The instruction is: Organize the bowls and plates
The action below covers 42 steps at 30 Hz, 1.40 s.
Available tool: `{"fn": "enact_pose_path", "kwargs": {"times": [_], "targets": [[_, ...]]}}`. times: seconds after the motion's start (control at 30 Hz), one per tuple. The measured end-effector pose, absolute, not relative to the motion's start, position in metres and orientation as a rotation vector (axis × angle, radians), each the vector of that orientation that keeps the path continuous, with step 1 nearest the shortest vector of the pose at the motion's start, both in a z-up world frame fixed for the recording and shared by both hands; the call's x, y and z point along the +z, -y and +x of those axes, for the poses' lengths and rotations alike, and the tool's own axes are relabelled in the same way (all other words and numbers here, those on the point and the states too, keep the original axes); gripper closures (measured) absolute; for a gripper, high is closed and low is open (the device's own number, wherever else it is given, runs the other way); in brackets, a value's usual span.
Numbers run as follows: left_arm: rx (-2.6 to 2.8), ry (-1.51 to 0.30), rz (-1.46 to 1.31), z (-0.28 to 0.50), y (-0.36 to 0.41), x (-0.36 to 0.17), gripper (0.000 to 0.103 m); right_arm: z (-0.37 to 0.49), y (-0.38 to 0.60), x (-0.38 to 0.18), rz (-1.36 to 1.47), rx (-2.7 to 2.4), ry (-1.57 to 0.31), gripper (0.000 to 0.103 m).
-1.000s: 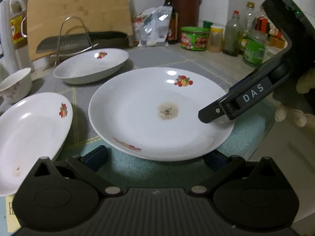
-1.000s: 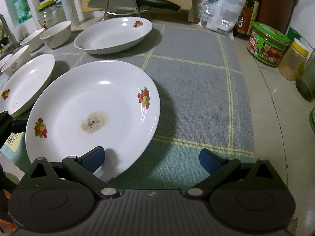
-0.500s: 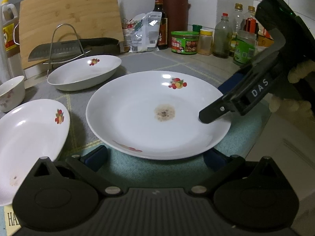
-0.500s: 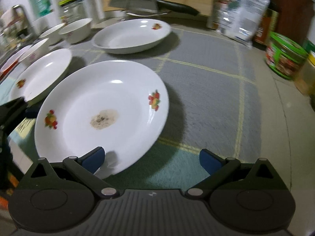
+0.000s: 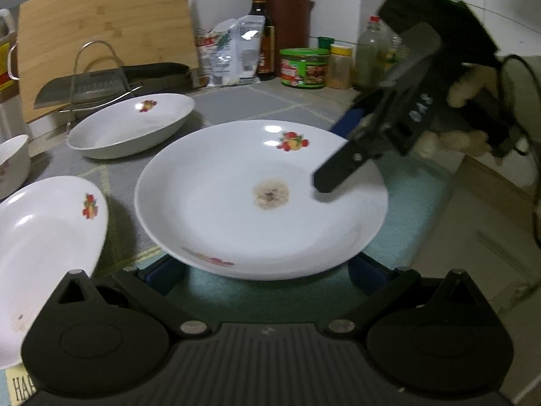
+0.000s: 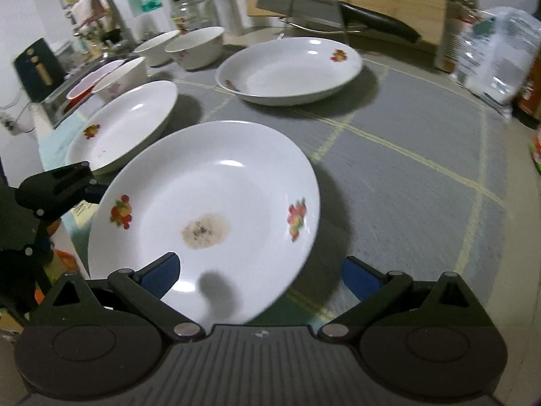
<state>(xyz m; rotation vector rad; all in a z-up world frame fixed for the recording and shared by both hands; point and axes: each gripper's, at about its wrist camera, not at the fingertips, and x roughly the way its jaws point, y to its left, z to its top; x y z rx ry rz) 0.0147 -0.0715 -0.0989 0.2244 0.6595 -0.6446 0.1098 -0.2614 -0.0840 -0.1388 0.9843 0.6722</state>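
A white plate (image 5: pixel 236 203) with fruit prints and a brown stain in its middle sits raised above the mat; it also shows in the right wrist view (image 6: pixel 209 209). My left gripper (image 5: pixel 267 274) is open, its pads under the plate's near rim. My right gripper (image 6: pixel 260 274) is open, one pad over the plate's rim and the other beside it; it appears in the left wrist view (image 5: pixel 341 165) over the plate's right side. A second plate (image 5: pixel 44 237) (image 6: pixel 125 125) lies to the left. A third plate (image 5: pixel 135 125) (image 6: pixel 290 67) lies farther back.
A grey checked mat (image 6: pixel 422 169) covers the counter. Small bowls (image 6: pixel 196 45) stand at the back left near a sink. A cleaver on a wire rack (image 5: pixel 91 84), a cutting board (image 5: pixel 101 30), jars and bottles (image 5: pixel 304 67) line the back. The counter edge (image 5: pixel 490 220) is right.
The stained plate has risen and tilted with both grippers around it. The right gripper swung higher and further over the plate's right rim.
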Motion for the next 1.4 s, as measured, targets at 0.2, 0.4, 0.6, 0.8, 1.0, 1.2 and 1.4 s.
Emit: {"fn": "enact_pose_path", "kwargs": {"times": [0.2,0.4,0.6,0.8,1.0,1.2,1.4], "targets": [[-0.655,-0.661,0.230,0.017,0.071,-0.098,0.001,0.123,0.256,-0.084,-0.125,0.759,-0.990,0.000],[-0.651,-0.662,0.235,0.017,0.072,-0.099,0.001,0.134,0.257,-0.084,-0.075,0.812,-1.001,0.000],[-0.636,-0.664,0.244,0.020,0.073,-0.098,0.001,0.144,0.253,-0.083,-0.048,0.855,-1.030,0.000],[-0.628,-0.664,0.259,0.023,0.073,-0.097,0.000,0.156,0.252,-0.081,0.000,0.860,-1.097,0.000],[-0.626,-0.662,0.274,0.022,0.073,-0.095,0.000,0.166,0.253,-0.081,0.092,0.864,-1.171,0.000],[-0.628,-0.660,0.296,0.023,0.073,-0.094,0.000,0.168,0.254,-0.081,0.102,0.873,-1.180,0.000],[-0.628,-0.657,0.302,0.021,0.074,-0.095,0.000,0.167,0.252,-0.080,0.080,0.872,-1.180,0.000]]}}
